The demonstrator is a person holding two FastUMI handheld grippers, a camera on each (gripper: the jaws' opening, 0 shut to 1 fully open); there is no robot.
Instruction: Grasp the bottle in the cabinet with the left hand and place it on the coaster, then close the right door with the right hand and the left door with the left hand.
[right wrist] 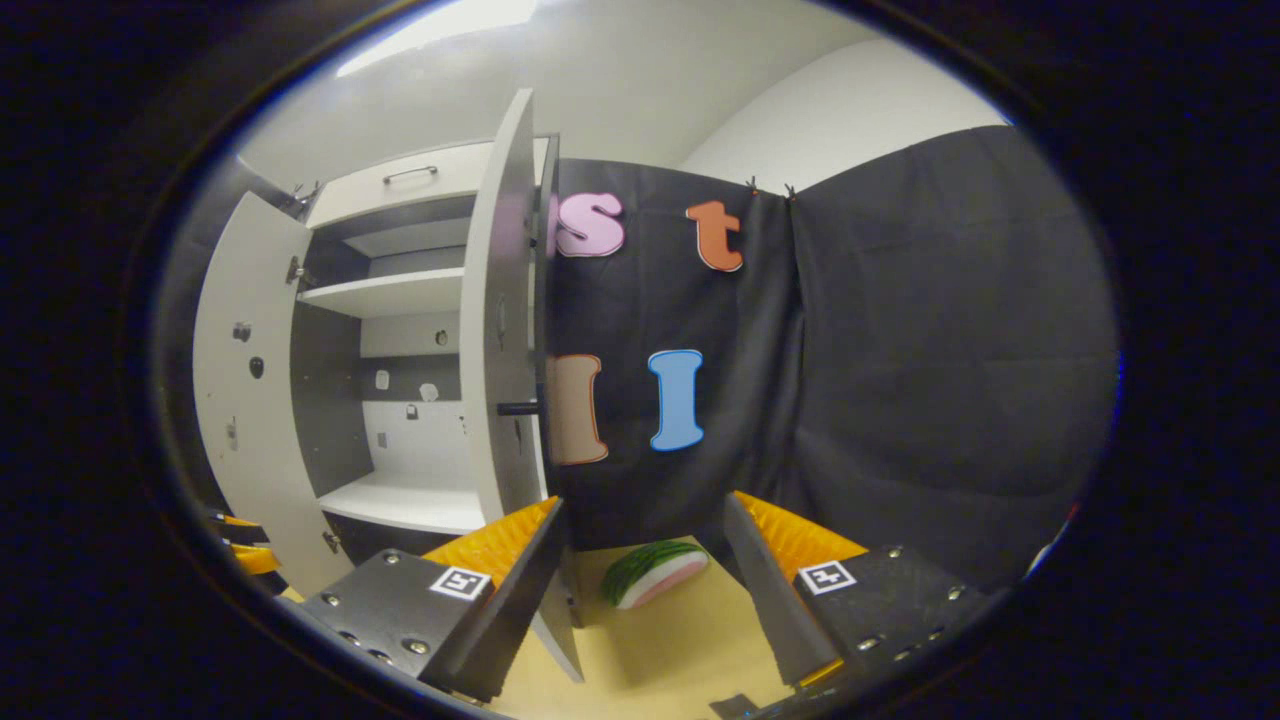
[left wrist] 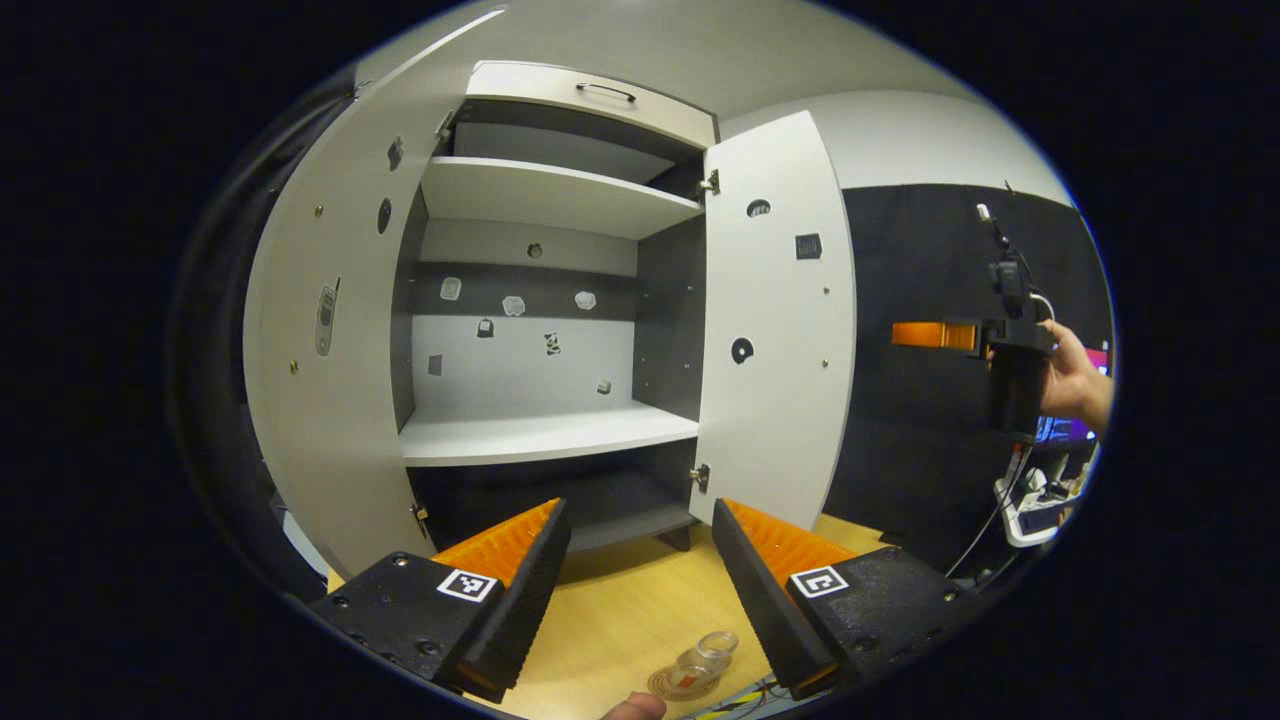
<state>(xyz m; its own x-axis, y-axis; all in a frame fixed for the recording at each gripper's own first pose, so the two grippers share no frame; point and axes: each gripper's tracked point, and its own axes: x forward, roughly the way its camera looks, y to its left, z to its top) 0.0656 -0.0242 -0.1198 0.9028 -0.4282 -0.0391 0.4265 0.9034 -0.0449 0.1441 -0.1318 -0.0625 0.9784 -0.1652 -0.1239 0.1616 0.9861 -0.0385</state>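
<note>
While both doors [left wrist: 775, 320] gape, bottle [left wrist: 705, 655] on coaster [left wrist: 682, 683]

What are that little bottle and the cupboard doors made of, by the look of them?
The bottle looks like clear plastic, possibly glass: you see the coaster and table through it. The right door and left door seem to be white laminated board, matt and flat, with metal hinges.

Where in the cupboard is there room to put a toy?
The lower shelf lies bare between the two open doors, and the upper shelf too. It gets crowded on the table by the bottle on its coaster.
</note>
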